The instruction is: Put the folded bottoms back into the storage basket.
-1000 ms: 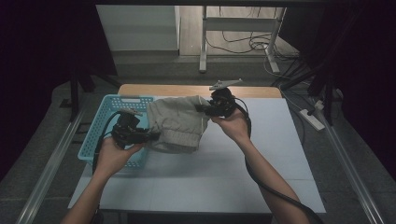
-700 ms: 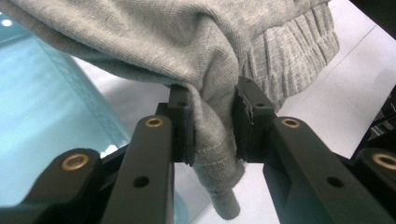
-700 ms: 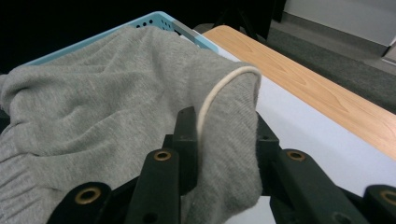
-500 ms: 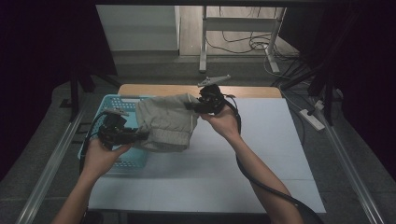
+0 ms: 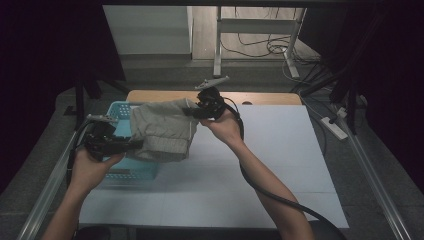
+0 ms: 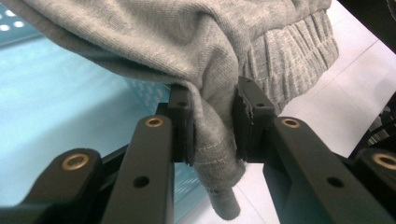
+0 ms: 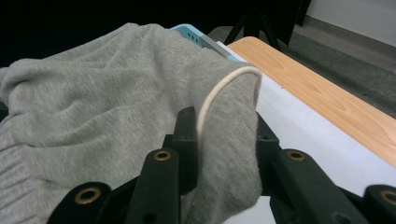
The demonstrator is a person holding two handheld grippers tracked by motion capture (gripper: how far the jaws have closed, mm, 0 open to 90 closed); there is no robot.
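Note:
A grey knit garment [image 5: 162,131] hangs folded between both grippers, above the light blue basket [image 5: 120,173] at the table's left. My left gripper [image 5: 131,145] is shut on its near left edge; in the left gripper view the garment [image 6: 219,74] is pinched in my left gripper [image 6: 214,122] and a fold droops below the jaws. My right gripper [image 5: 192,111] is shut on the far right corner; in the right gripper view my right gripper [image 7: 225,137] clamps the garment [image 7: 93,116] at a white-piped hem.
A white table [image 5: 280,160] carries the basket; a wooden strip [image 5: 270,98] runs along its far edge. A power strip [image 5: 334,127] lies on the floor to the right. Desk legs and cables [image 5: 260,45] stand beyond the table.
Both grippers have carried the garment leftward, from over the basket's right edge to above the basket. The left hand has moved out past the table's left edge.

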